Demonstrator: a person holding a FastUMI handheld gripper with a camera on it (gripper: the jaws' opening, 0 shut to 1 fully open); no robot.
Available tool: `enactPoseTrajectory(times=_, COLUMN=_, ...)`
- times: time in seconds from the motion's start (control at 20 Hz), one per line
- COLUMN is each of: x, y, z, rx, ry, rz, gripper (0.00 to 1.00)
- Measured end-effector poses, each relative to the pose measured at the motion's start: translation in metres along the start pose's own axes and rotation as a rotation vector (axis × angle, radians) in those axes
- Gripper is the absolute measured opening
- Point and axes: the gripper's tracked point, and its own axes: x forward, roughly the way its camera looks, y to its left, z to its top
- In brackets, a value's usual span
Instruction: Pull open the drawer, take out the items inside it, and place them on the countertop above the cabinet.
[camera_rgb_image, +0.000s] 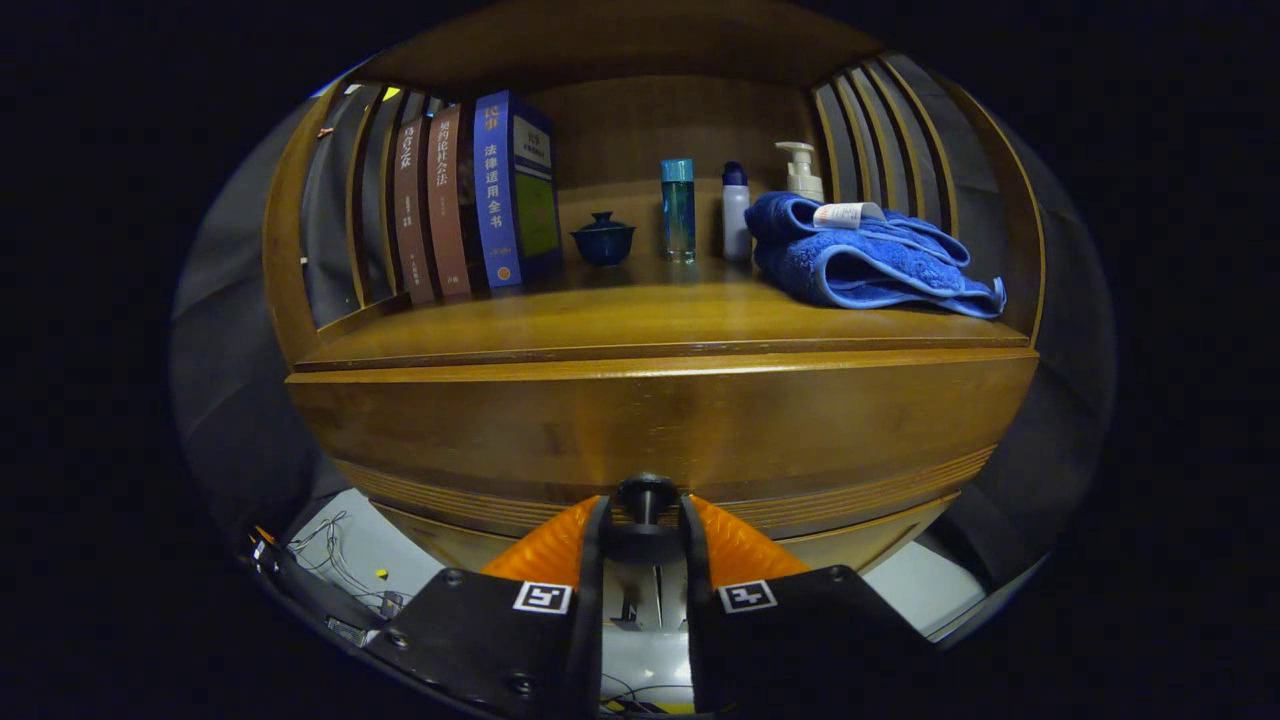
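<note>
Drawer knob (645, 493): between the gripper (645, 520) fingers, which close against its sides, on the drawer front (660, 425).
Countertop (640, 325): directly above the drawer.
Books (470, 195): upright at the countertop's left.
Lidded cup (603, 238): right of the books.
Three bottles (678, 208): in a row right of the cup.
Folded towel (865, 255): at the right, before the pump bottle (802, 172).

Upright books (470, 200) with brown and blue spines, leaning at the shelf's left end; small dark blue lidded ceramic cup (603, 238) just beside them. Clear blue-tinted bottle (677, 208), white bottle with dark blue cap (736, 210), white pump dispenser (801, 171) in a row. Folded blue terry towel (868, 258) with white tag, in front of the dispenser.
</note>
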Motion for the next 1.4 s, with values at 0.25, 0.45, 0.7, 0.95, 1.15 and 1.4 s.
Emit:
enactPoseTrajectory(times=0.25, x=0.0, y=-0.001, z=-0.001, rx=0.004, ry=0.021, rz=-0.015, gripper=0.26)
enactPoseTrajectory(times=0.45, x=-0.014, y=-0.001, z=-0.008, rx=-0.008, ry=0.055, rz=-0.019, gripper=0.26)
enactPoseTrajectory(times=0.7, x=-0.055, y=-0.001, z=-0.027, rx=-0.012, ry=0.083, rz=-0.016, gripper=0.26)
enactPoseTrajectory(times=0.95, x=-0.1, y=-0.002, z=-0.049, rx=-0.003, ry=0.138, rz=-0.012, gripper=0.26)
enactPoseTrajectory(times=1.15, x=-0.129, y=-0.002, z=-0.064, rx=0.014, ry=0.189, rz=-0.015, gripper=0.26)
enactPoseTrajectory(times=1.4, x=-0.167, y=0.001, z=-0.081, rx=-0.001, ry=0.235, rz=-0.013, gripper=0.25)
